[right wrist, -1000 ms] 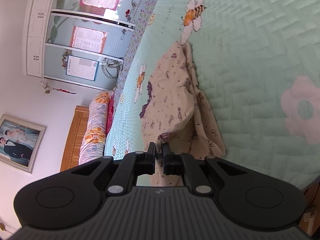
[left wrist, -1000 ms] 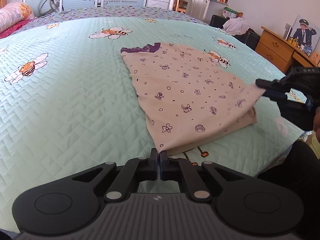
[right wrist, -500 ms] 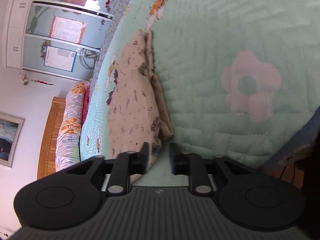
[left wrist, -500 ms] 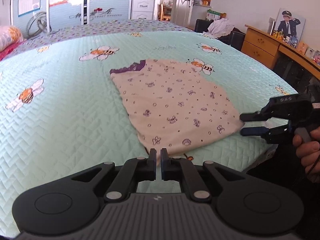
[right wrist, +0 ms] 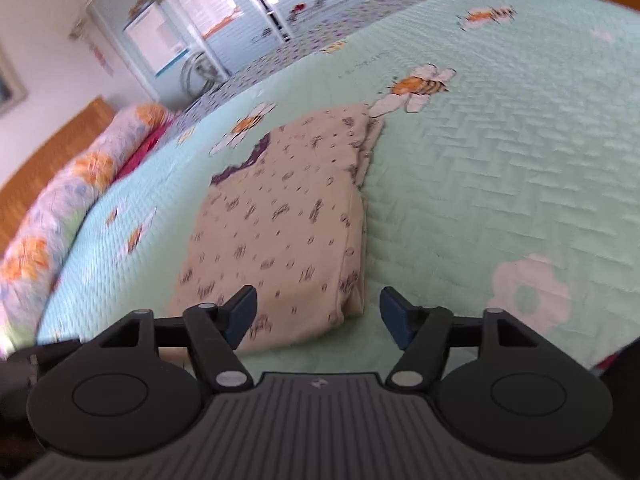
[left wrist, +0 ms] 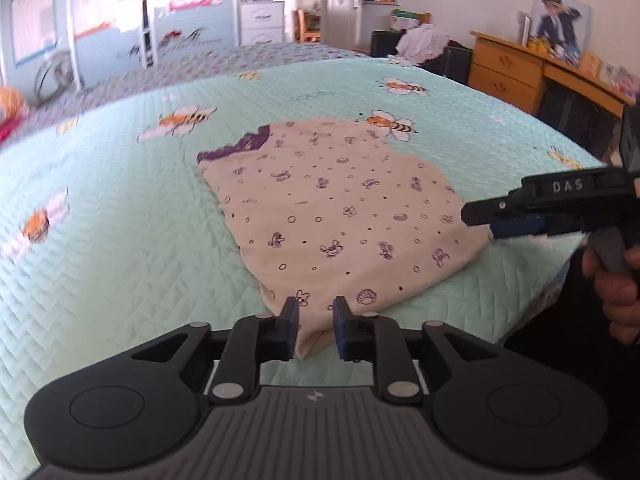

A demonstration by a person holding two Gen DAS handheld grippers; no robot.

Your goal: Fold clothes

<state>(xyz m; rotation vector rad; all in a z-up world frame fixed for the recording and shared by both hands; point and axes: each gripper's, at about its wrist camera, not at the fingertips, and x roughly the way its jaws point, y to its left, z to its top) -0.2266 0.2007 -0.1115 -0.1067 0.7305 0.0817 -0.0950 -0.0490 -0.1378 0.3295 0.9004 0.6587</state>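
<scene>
Clothes here come down to one cream printed garment (left wrist: 340, 216), folded and lying flat on the bed (left wrist: 120, 240) near its front edge, purple trim at the far end.

Nearest the left wrist camera, the left gripper (left wrist: 316, 330) sits low at the garment's front corner. Its jaws have just been opening and stand a little apart; the corner of cloth lies between them, but the pads do not seem to press on it, so it reads as let go, not held. Just to the right, the right gripper (left wrist: 478, 222) hovers beside the garment's right-hand corner, with a hand (left wrist: 618, 280) on its handle. Its own camera shows its jaws, which have also just been opening, spread wide with the cloth's near edge lying flat between and below them, nothing gripped. Both corners released together suggests a fold has been laid down and the cloth left to settle; the layered edge along the garment's right side fits that reading.

Farther out, the bedspread's bee pattern runs to a rolled quilt (right wrist: 60, 208) by the headboard. Beyond the bed stand a wardrobe (left wrist: 120, 24) and a wooden dresser (left wrist: 512, 76).
</scene>
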